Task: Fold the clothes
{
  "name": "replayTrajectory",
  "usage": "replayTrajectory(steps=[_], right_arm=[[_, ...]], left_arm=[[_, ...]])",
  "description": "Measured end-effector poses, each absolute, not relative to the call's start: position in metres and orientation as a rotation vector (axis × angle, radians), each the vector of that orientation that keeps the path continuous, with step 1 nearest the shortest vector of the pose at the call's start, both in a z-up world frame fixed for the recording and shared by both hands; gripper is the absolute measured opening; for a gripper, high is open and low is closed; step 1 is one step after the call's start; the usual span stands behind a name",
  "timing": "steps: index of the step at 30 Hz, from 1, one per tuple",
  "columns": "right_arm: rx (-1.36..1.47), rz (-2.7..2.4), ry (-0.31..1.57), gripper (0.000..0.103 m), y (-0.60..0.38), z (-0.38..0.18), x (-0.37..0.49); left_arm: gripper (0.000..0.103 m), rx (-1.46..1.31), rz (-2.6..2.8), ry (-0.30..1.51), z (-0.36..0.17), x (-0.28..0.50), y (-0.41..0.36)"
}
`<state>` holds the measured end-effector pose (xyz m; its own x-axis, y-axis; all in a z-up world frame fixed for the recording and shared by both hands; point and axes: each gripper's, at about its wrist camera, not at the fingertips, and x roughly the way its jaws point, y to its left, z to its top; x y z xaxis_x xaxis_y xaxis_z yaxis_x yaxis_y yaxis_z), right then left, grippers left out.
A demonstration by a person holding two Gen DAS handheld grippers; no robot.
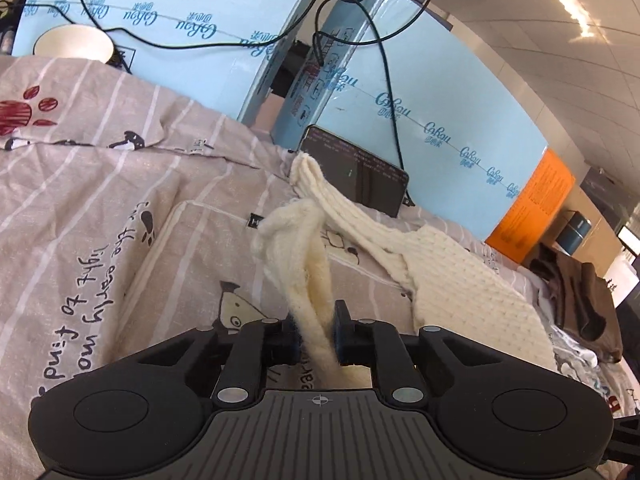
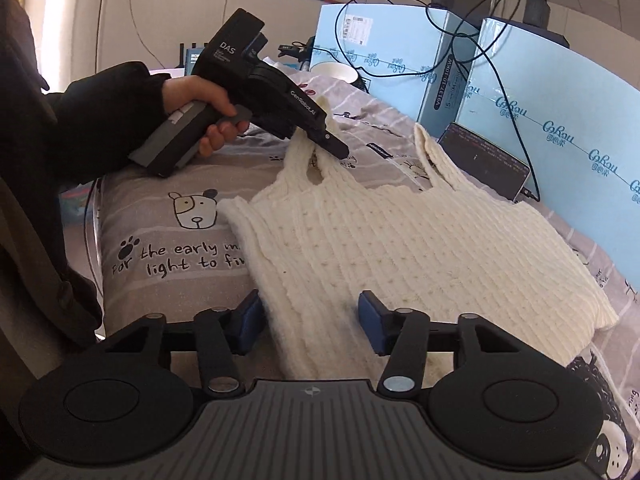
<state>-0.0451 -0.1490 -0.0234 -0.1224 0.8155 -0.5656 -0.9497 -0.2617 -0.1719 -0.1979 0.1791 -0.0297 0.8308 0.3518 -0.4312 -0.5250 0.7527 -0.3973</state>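
Vest (image 2: 420,240): cream knit, sleeveless, lying mostly flat on the printed sheet (image 2: 168,240); near hem at the bed edge, straps toward the blue boxes (image 2: 560,120).
Left claw (image 1: 316,336): clamped on one strap (image 1: 304,264), which is lifted off the sheet and bunched into a rope between the pads.
Right claw (image 2: 310,326): jaws apart, low over the near hem, knit between the pads but not pinched.
Other strap (image 2: 432,152): loose, lying toward the phone (image 2: 488,160).
Risk, slip: the grip is on a thin, stretchy strap only; a fast pull could let it slide out or stretch the knit.
Risk, skew: with one strap held and the hem free, the body may drag and twist, so the fold would land crooked.
Risk, snag: open weave could catch on a pad edge at release.
Risk, clutter: the far strap lies close to the phone and its cable; a sweep that way could hook it.
Risk, sheet: right claw closing low might pinch sheet along with hem.
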Motion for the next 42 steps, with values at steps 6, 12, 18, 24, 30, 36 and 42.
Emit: replayTrajectory(steps=[6,12,18,24,30,36,42], right_arm=[[-0.628,1.784,0.292,0.013,-0.164,-0.017,-0.039],[-0.622,1.780,0.291,0.014,-0.173,-0.016,-0.043],[-0.530,1.790,0.291,0.024,-0.189,-0.012,-0.039],[-0.340,1.812,0.264,0.047,-0.209,0.004,-0.027],[-0.126,1.824,0.293,0.072,-0.191,0.016,-0.011],[-0.223,1.796,0.478,0.075,-0.139,-0.005,-0.003],[-0.185,1.755,0.524,0.082,-0.140,-0.004,0.011]], left_arm=[[0.012,-0.085,0.278,0.267,0.013,-0.193,0.109],[0.013,0.194,0.010,0.368,0.015,-0.151,0.042],[0.038,0.303,-0.043,0.473,-0.011,-0.126,0.021],[0.090,0.177,-0.157,0.330,0.010,-0.169,0.036],[0.093,0.206,0.245,0.443,-0.003,-0.167,0.069],[0.093,0.118,0.231,0.563,-0.019,-0.162,0.090],[0.093,-0.230,0.226,0.479,-0.003,-0.152,0.146]])
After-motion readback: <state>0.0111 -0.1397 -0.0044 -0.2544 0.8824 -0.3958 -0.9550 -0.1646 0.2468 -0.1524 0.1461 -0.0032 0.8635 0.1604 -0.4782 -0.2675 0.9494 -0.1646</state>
